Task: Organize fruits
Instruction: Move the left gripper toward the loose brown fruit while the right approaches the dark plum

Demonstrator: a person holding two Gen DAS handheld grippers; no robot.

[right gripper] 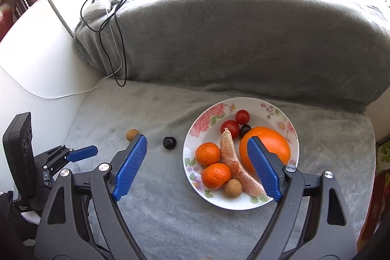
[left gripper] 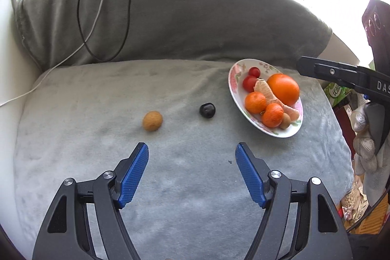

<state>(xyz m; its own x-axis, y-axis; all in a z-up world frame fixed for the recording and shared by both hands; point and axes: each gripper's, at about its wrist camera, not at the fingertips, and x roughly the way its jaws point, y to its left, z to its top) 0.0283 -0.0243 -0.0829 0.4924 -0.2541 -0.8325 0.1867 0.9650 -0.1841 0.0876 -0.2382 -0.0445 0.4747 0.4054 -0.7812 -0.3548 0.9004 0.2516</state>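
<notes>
Your left gripper (left gripper: 191, 152) hovers wide open and empty above the grey cushion (left gripper: 97, 94), with bare fabric between its blue pads. Ahead lie two loose fruits, well apart: a brown round fruit (left gripper: 152, 120) and a dark plum-like fruit (left gripper: 207, 110). The floral plate (right gripper: 207, 116) sits near the cushion's right edge, holding a large orange (right gripper: 270, 138), two mandarins (right gripper: 207, 154), peeled segments (right gripper: 230, 152), two cherry tomatoes (right gripper: 242, 116), another brown fruit (right gripper: 233, 188) and a dark fruit partly hidden behind the orange. Your right gripper (right gripper: 195, 150) is likewise wide open and empty, its right finger covering part of the orange. Cables (right gripper: 117, 40) drape over the backrest at left.
</notes>
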